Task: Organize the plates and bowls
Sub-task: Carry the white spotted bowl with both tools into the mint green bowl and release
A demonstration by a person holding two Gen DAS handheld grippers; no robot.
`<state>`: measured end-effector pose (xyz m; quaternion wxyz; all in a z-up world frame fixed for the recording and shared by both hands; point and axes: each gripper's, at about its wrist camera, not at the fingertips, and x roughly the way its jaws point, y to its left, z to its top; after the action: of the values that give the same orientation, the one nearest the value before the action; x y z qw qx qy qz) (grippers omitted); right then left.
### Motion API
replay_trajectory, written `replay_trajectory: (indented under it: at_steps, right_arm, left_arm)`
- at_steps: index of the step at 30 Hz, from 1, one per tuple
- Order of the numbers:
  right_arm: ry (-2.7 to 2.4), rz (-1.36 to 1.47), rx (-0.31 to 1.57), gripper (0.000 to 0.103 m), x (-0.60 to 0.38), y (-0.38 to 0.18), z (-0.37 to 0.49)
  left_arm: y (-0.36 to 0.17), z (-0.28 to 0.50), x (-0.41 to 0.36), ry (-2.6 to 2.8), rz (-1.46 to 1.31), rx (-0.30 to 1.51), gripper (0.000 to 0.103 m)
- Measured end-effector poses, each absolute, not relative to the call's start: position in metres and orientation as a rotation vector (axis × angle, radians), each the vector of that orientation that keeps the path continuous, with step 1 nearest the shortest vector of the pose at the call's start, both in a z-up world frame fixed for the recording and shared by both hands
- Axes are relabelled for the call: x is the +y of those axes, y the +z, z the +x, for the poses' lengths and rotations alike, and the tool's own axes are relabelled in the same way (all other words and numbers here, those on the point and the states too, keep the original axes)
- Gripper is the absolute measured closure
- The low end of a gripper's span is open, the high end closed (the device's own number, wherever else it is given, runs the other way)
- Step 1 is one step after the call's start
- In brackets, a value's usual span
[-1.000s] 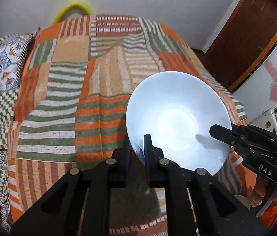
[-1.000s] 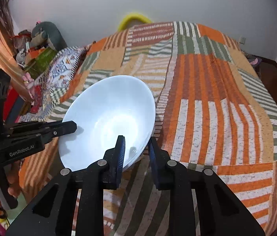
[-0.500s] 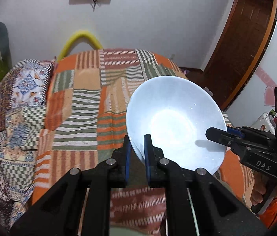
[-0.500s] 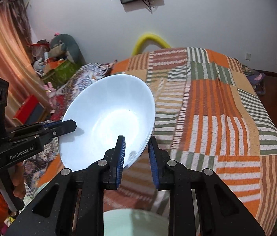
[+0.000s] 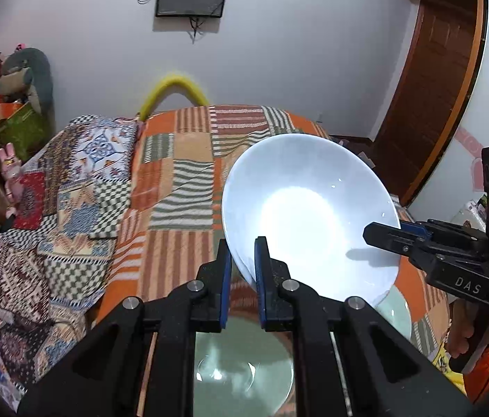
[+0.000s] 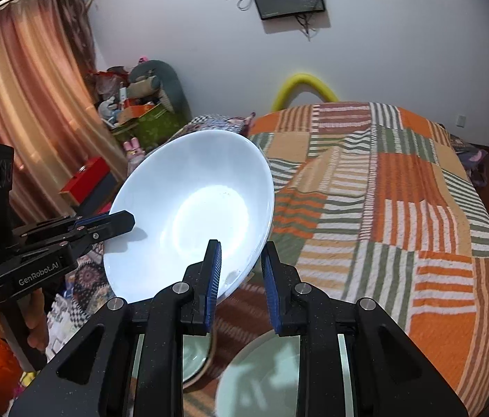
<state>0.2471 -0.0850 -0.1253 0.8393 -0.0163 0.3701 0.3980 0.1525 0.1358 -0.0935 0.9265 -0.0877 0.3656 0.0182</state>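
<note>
The bowl (image 5: 308, 222) is plain glossy white against the bed's patchwork cover (image 5: 182, 187) of orange, green and cream stripes, beside a blue, red and checked quilt (image 5: 71, 201), with pale green dishes (image 5: 244, 375) below the bowl.

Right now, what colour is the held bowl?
White; the bowl shows best in the left wrist view.

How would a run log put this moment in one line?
left gripper: grips white bowl rim | right gripper: grips opposite rim | bowl: above bed
</note>
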Motion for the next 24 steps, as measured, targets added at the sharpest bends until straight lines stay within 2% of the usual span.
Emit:
replay_trajectory:
  at_steps: [10,24]
  right_arm:
    - [0.900,-0.055,0.811,0.081,-0.074,-0.144,0.208]
    - [0.926,-0.117,0.912,0.081,-0.052,-0.190,0.171]
  left_arm:
    - [-0.111,0.099,0.147,0.087,-0.240,0.775,0.091]
    - [-0.170,0.058,0.167,0.132,-0.335,0.881,0.092]
